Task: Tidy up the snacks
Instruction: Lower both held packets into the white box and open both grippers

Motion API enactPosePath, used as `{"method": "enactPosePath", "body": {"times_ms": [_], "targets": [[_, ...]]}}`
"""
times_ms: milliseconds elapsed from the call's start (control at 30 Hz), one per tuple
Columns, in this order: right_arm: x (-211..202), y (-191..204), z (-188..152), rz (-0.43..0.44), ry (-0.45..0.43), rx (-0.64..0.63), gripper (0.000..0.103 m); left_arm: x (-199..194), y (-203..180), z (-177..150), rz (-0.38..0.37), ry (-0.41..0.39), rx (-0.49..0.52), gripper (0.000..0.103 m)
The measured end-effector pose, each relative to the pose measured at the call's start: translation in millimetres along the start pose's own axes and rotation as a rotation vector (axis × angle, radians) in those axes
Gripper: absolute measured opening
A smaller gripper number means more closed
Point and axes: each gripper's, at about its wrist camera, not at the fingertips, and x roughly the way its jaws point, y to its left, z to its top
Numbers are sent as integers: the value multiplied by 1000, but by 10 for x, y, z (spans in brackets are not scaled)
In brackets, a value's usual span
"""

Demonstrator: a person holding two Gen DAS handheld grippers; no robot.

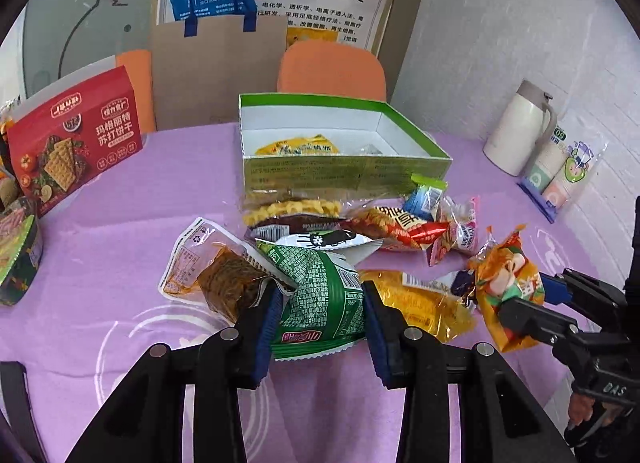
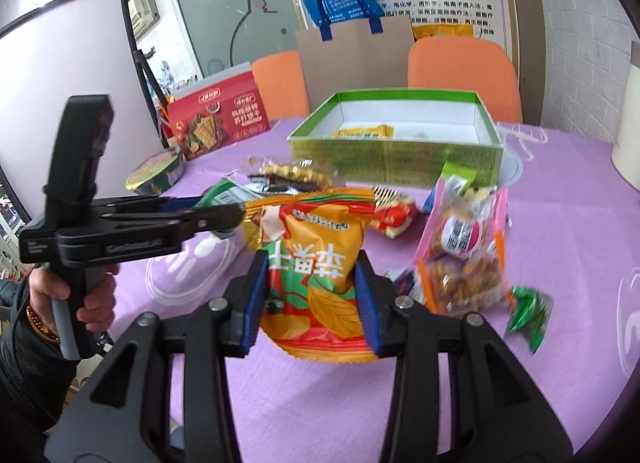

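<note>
Both pairs of jaws are pinching snack packs. On the left gripper [image 1: 320, 315] the blue pads press into the sides of a green packet [image 1: 320, 295], which bulges between them just above the purple tablecloth [image 1: 120, 231]. On the right gripper [image 2: 310, 295] the pads squeeze an orange packet [image 2: 316, 259] printed with large characters; its top edge rises clear of the fingers. In the left wrist view the same orange packet [image 1: 508, 287] shows toward the right edge of the tabletop, caught in the right gripper [image 1: 524, 299].

Just beyond the left gripper's fingers, a clear pouch of brown dried food [image 1: 212, 267] lies beside the green packet on its left, touching it. A yellow packet [image 1: 416, 299] lies on the cloth between the two held packs. Further in, near the middle of the tabletop, loose snacks are heaped: a pack of ridged yellow crisps [image 1: 292, 211], a red and orange packet [image 1: 396, 227] and a pink-edged packet [image 1: 464, 227]. In the right wrist view a small green foil wrapper [image 2: 528, 313] lies on the cloth at the right.

Behind the heap stands an open green box [image 1: 344, 171] with a white inside, holding a yellow packet [image 1: 298, 147] on its floor.

Toward the far left edge stands a red cracker box [image 1: 76, 143], with a round instant noodle bowl [image 2: 156, 175] nearer. At the far right edge are a white thermos jug [image 1: 520, 131] and a sleeve of paper cups [image 1: 568, 171]. Two orange chairs [image 2: 464, 79] stand behind the table.
</note>
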Motion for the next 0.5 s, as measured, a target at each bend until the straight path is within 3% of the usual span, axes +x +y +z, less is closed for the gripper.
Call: {"method": "enactPosePath", "body": {"times_ms": [267, 500], "targets": [[188, -234, 355, -1, -14, 24, 43, -218, 48, 349, 23, -57, 25, 40], [430, -537, 796, -33, -22, 59, 43, -10, -46, 831, 59, -72, 74, 40]]}}
